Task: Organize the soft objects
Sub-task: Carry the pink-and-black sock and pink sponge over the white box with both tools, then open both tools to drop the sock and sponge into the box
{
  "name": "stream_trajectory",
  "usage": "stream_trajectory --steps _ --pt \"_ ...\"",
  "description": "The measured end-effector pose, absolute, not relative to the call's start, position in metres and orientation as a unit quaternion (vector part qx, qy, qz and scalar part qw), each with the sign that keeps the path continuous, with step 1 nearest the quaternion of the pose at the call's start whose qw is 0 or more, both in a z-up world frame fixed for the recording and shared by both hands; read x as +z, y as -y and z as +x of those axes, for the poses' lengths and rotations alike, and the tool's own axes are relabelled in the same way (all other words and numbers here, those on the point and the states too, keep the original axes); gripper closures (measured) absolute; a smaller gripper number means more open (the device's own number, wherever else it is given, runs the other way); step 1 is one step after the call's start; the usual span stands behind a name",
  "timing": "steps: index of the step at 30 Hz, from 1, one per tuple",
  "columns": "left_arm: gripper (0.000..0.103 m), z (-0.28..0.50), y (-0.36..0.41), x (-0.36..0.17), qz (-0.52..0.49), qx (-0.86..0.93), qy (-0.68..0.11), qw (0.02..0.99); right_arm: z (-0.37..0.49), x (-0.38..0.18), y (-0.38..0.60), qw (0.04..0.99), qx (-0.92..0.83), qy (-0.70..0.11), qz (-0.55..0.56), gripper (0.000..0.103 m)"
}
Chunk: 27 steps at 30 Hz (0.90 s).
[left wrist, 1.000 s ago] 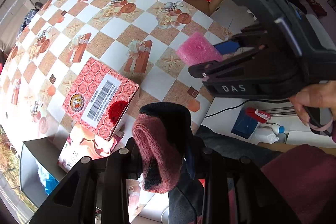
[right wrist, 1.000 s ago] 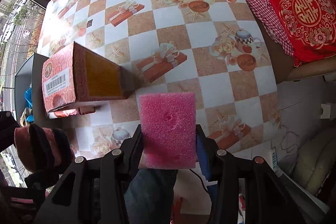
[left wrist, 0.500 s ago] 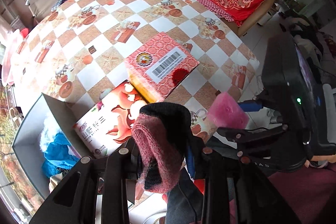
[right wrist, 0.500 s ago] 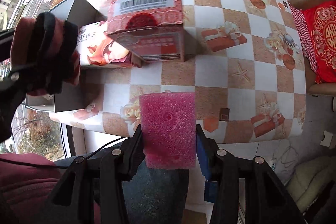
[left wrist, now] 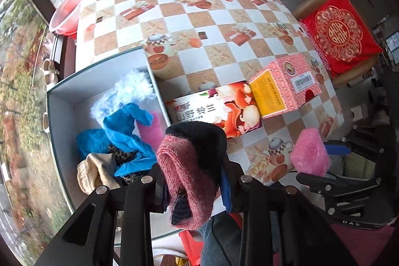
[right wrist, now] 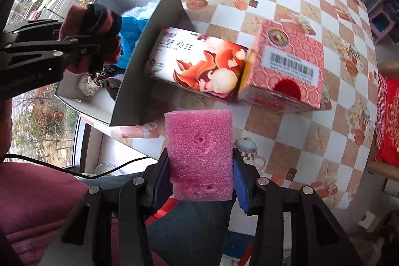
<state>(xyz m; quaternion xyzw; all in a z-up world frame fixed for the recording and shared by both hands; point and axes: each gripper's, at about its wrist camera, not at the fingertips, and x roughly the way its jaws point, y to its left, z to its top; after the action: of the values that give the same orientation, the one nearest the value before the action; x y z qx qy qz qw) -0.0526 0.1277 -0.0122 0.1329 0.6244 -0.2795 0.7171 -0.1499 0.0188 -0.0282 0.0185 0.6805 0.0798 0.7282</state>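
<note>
so my left gripper (left wrist: 193, 181) is clamped on a rolled-up knit sock (left wrist: 192, 166), pink with a black cuff, and it hangs right over the near corner of the open grey box (left wrist: 59, 116). that box sits at the window-side edge of the checkered table (left wrist: 199, 16) and already has soft stuff in it: a blue cloth (left wrist: 124, 131), something white and fluffy (left wrist: 132, 89) toward its far end, a pink piece (left wrist: 149, 131) against the wall nearest the cartons, and a beige knit thing (left wrist: 97, 173) in the near corner. my right gripper (right wrist: 200, 181) is squeezing a pink foam block (right wrist: 199, 151) between its blue pads (right wrist: 240, 188), off past the near table edge, not over the box. right beside the box's long wall lies a printed carton (right wrist: 199, 66), and a pink patterned barcode box (right wrist: 289, 66) sits touching the carton's far end. red cushion (left wrist: 339, 34) on a chair, well away from the box.
</note>
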Motion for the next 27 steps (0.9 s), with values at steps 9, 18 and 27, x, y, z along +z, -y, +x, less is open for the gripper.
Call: stream_trajectory --steps 9,18,27 --pt "0.069 -0.045 -0.176 -0.015 0.077 -0.220 -0.635 0.736 -0.119 -0.012 -0.058 0.736 0.124 -0.665 -0.036 0.056" --pt "0.069 -0.046 -0.222 -0.021 0.032 -0.151 -0.648 0.746 -0.091 0.002 -0.092 0.745 0.158 -0.644 -0.069 0.056" --pt "0.069 -0.050 -0.241 -0.033 0.024 -0.105 -0.662 0.742 -0.075 0.003 -0.117 0.739 0.186 -0.641 -0.089 0.056"
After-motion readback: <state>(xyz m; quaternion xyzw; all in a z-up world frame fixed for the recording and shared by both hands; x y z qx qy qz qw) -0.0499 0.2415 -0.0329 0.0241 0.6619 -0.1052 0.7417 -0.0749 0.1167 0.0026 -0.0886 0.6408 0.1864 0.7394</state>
